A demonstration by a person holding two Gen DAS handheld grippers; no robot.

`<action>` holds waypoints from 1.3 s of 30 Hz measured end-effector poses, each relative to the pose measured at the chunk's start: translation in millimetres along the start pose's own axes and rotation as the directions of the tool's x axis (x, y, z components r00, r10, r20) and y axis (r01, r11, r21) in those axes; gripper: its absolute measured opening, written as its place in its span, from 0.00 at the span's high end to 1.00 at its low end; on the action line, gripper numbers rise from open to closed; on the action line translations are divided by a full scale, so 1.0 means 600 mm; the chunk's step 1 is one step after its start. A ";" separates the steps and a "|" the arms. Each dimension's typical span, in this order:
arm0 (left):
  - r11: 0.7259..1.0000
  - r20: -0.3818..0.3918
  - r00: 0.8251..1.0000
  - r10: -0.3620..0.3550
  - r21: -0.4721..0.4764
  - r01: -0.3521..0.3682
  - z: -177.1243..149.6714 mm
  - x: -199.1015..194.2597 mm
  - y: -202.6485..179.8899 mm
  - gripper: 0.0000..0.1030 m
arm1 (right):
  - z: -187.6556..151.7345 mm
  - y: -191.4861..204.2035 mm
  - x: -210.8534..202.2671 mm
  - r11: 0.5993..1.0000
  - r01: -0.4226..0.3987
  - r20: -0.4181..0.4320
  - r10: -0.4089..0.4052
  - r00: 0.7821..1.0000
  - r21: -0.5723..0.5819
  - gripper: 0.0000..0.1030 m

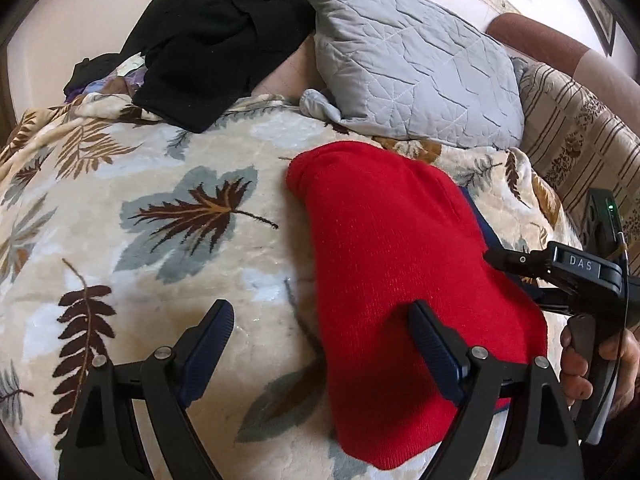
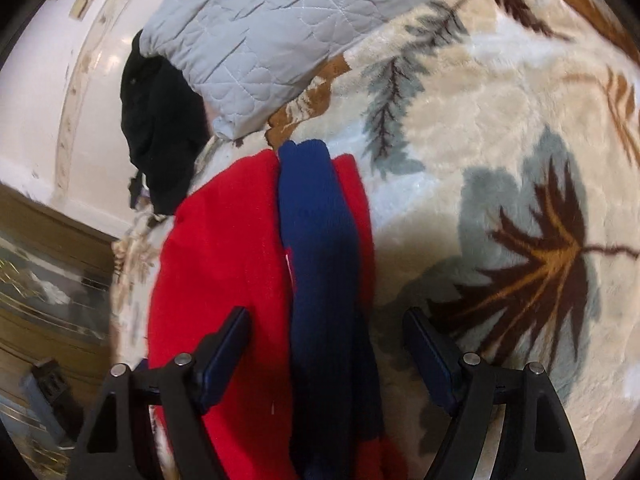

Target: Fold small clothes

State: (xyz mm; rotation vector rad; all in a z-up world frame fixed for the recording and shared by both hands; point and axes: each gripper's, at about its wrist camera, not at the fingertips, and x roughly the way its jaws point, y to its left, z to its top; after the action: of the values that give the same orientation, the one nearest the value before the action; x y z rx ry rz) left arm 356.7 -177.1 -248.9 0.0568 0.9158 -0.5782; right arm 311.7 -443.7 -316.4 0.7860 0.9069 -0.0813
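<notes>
the red knit garment [image 1: 404, 264] lies on the leaf-print blanket [image 1: 168, 208], with open blanket to its left; a grey quilted pillow [image 1: 408, 64] and a black garment [image 1: 208, 44] bound the far edge. a navy sleeve [image 2: 320, 248] runs along the red knit. the right-hand tool body reads "das". my left gripper [image 1: 320, 344] stands wide, its right pad over the red edge, gripping nothing. my right gripper [image 2: 328, 352] stands wide, straddling the navy sleeve, pads not pressing.
</notes>
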 end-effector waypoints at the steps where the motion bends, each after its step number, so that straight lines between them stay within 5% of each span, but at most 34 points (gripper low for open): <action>1: 1.000 0.004 1.000 0.001 -0.007 -0.001 0.003 -0.001 0.002 0.14 | 0.004 0.010 -0.008 0.999 0.027 0.030 -0.026 0.999 -0.028 0.21; 4: 0.999 0.022 0.999 0.042 -0.010 -0.041 0.006 -0.007 0.004 0.14 | 0.013 0.063 -0.036 0.969 0.166 0.215 -0.125 0.969 -0.185 0.21; 6: 0.997 0.001 0.997 0.072 0.022 -0.072 0.001 0.001 -0.001 0.14 | 0.027 0.081 -0.037 0.965 0.150 0.244 -0.096 0.965 -0.214 0.25; 7: 0.997 0.002 0.997 0.076 0.032 -0.076 -0.002 0.003 -0.003 0.14 | 0.035 0.086 -0.031 0.968 0.125 0.223 -0.075 0.972 -0.219 0.33; 9: 0.994 0.022 0.996 0.091 0.064 -0.092 -0.007 0.002 -0.009 0.14 | 0.048 0.099 -0.010 0.964 0.111 0.174 -0.070 0.982 -0.241 0.66; 15: 0.994 0.009 0.997 0.081 0.068 -0.081 -0.005 0.000 0.000 0.14 | 0.061 0.092 0.072 0.966 0.137 0.048 -0.129 0.990 -0.218 0.66; 20: 0.990 0.042 0.993 0.110 0.083 -0.113 0.002 -0.024 -0.002 0.14 | 0.067 0.084 0.030 0.980 0.103 0.040 -0.098 0.994 -0.170 0.68; 28: 0.978 0.028 0.992 0.120 0.169 -0.123 -0.012 -0.045 -0.019 0.14 | -0.006 0.089 -0.052 0.987 0.021 -0.043 -0.028 0.999 -0.159 0.64; 31: 0.960 -0.005 0.986 0.164 0.229 -0.158 -0.035 -0.025 -0.032 0.13 | -0.038 0.081 -0.015 0.980 0.074 -0.146 -0.102 0.984 -0.183 0.63; 39: 0.963 0.049 0.988 0.145 0.220 -0.152 -0.026 -0.065 -0.025 0.13 | -0.080 0.094 -0.049 0.972 0.080 -0.141 -0.113 0.983 -0.221 0.63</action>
State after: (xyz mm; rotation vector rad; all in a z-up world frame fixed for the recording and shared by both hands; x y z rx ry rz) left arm 319.6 -168.1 -225.8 0.3162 0.8044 -0.5385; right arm 282.2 -379.2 -279.8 0.5512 1.0805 -0.0079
